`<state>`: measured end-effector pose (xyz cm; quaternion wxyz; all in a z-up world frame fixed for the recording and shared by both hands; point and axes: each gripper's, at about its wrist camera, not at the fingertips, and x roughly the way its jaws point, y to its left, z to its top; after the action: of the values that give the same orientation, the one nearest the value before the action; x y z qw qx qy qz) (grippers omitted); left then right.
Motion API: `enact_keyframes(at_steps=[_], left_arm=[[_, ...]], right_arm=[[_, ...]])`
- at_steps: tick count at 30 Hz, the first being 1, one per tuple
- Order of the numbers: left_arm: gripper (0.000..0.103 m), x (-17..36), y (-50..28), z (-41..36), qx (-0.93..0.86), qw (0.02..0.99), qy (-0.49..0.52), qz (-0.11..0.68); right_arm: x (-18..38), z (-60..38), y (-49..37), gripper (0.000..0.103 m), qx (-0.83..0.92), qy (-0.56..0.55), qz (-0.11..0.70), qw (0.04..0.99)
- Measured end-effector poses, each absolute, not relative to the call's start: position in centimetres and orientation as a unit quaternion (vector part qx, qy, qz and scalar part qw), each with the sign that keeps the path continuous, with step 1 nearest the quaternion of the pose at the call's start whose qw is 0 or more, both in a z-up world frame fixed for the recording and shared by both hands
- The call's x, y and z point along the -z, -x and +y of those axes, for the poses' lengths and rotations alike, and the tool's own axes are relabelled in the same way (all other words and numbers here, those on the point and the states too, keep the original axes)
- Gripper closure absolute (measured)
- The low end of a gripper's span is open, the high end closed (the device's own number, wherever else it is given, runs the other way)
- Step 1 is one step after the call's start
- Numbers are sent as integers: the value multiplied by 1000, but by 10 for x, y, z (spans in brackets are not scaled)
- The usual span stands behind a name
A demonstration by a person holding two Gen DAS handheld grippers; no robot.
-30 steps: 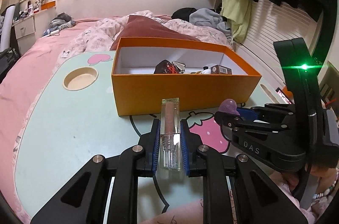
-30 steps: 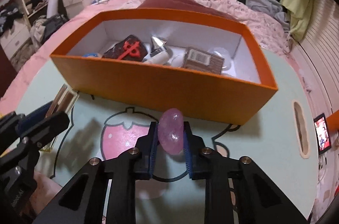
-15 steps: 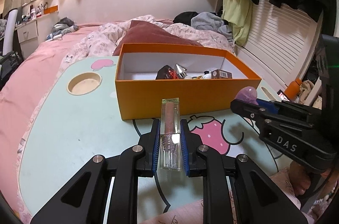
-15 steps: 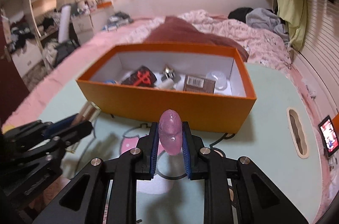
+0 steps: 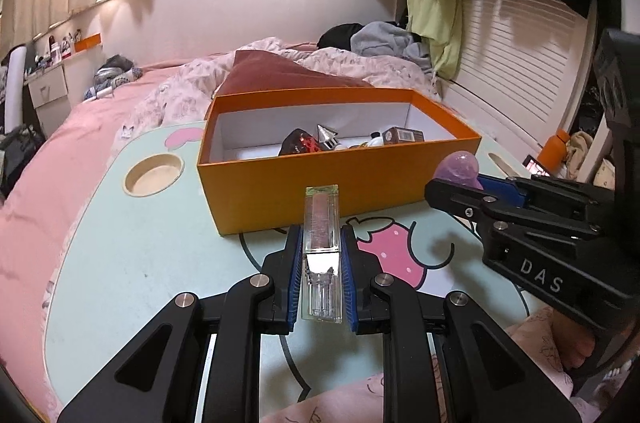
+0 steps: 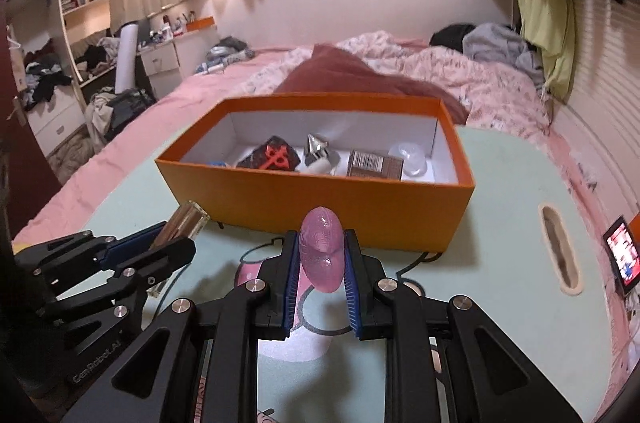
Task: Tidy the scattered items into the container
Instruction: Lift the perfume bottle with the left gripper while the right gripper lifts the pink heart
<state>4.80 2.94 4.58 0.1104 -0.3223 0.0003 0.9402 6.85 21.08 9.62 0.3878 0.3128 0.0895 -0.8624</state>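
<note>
I saw the orange box (image 5: 320, 191) standing on the mint tabletop (image 5: 120, 263), toward its far edge, with the long side facing me. Inside it lay a dark packet with red marks (image 6: 272, 157), a silver cone-shaped piece (image 6: 316, 145), a small brown carton with a barcode (image 6: 374, 163) and a clear round piece (image 6: 412, 159) near the right wall.

Outside the box, two items were lifted over the near part of the tabletop. The left gripper (image 5: 320, 263) had its fingers (image 5: 294, 271) pinching a clear lip gloss tube (image 5: 321, 223), which pointed forward so that its cap end appeared in front of the near wall of the box. The right gripper (image 6: 322, 263) had its fingers (image 6: 352, 283) pinching a pink translucent oval piece (image 6: 322, 251), also just before the near wall. In the left view the right gripper came in from the right side, and the pink piece stood out above its tips.

Under both grippers I could see the strawberry picture (image 5: 392, 251) printed on the tabletop. A round cup recess (image 5: 154, 173) was near the left edge and a slot handle (image 6: 558, 247) near the right edge. The tabletop stood on a bed with pink sheet (image 5: 36, 203).
</note>
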Motion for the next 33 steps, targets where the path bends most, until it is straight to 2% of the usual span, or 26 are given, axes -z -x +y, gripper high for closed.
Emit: enact_keyframes(at_steps=[33], left_arm=[[84,-43,-46,29,-937,110,331,-1]], right_arm=[[-90,203,-70,83,858,-318,112,387]])
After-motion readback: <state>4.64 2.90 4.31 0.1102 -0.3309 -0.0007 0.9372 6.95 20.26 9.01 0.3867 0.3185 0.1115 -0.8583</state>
